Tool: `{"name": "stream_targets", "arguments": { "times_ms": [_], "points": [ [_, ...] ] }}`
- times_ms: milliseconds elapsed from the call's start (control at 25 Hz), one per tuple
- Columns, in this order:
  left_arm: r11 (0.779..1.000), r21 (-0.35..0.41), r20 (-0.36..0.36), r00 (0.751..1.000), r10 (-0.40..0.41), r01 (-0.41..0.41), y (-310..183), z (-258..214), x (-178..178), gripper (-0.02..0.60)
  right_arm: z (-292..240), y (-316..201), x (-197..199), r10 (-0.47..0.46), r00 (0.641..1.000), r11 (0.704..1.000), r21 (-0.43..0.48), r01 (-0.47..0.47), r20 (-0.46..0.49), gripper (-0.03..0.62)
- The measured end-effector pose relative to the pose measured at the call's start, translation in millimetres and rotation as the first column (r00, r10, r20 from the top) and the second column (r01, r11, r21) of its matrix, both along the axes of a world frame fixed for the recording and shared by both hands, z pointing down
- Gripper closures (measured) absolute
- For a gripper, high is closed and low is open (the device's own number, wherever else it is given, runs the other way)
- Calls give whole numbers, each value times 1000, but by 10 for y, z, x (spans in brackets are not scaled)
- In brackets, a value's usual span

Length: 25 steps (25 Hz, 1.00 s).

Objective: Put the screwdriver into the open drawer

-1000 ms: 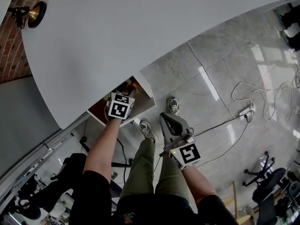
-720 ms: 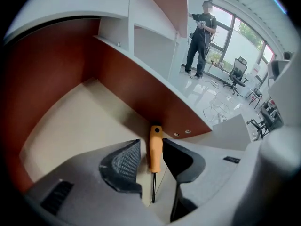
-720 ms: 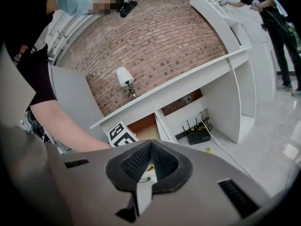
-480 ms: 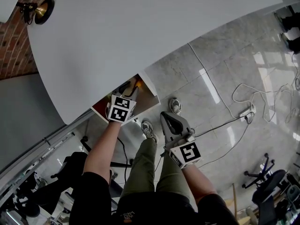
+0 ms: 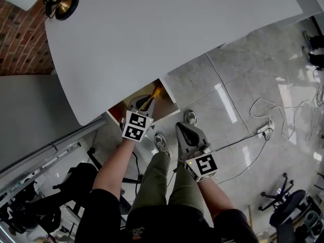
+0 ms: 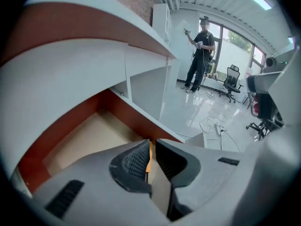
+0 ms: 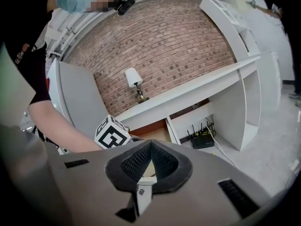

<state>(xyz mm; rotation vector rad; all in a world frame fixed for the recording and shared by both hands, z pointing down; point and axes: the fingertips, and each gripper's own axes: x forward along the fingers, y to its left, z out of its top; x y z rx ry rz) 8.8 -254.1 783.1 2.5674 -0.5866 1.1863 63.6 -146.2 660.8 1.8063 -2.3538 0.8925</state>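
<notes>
The open drawer (image 5: 170,98) juts out from under the white top, with a tan floor (image 6: 89,140) and red-brown sides. The screwdriver (image 5: 156,92), orange-handled, lies inside it. My left gripper (image 5: 143,103) hovers over the drawer's near end; its jaws are closing and stand a narrow slit apart (image 6: 152,147). Nothing is pressed between them, and only an orange sliver (image 6: 148,155) shows through the slit. My right gripper (image 5: 181,127) hangs above the floor beside the person's legs, shut and empty (image 7: 150,147). The drawer (image 7: 155,134) and the left gripper's cube (image 7: 112,132) show beyond it.
A white curved top (image 5: 152,34) overhangs the drawer, with a brass lamp (image 5: 63,5) against the brick wall. The person's shoes (image 5: 159,142) stand below the drawer. Cables and a power strip (image 5: 266,128) cross the tiled floor. A router (image 7: 203,140) sits in a low shelf. Another person (image 6: 200,55) stands far off.
My left gripper has lifted up and drawn back from inside the drawer, leaving the screwdriver lying there. The right gripper has risen a little.
</notes>
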Motion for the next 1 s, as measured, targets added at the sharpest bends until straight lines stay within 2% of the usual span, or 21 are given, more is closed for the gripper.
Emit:
{"name": "stream_targets", "arguments": {
  "times_ms": [160, 360, 480, 680, 1000],
  "points": [
    [1000, 23, -61, 998, 5, -3, 108, -327, -20, 565, -138, 47, -57, 0, 1000, 1000, 7, 0, -19, 599],
    [998, 58, -120, 993, 19, -12, 248, -734, -121, 574, -333, 97, -120, 17, 999, 1000, -7, -17, -44, 599],
    [997, 75, -143, 990, 21, -11, 325, -957, -194, 574, -449, 139, -178, 27, 999, 999, 23, -27, -24, 599],
    [996, 87, -177, 984, 9, 6, 472, -1315, -342, 574, -634, 208, -277, 29, 999, 999, 20, -28, -38, 599],
    [990, 124, -256, 966, -36, 70, 676, -2010, -516, 574, -1147, 224, -424, 10, 998, 997, 73, -6, -56, 599]
  ]
}}
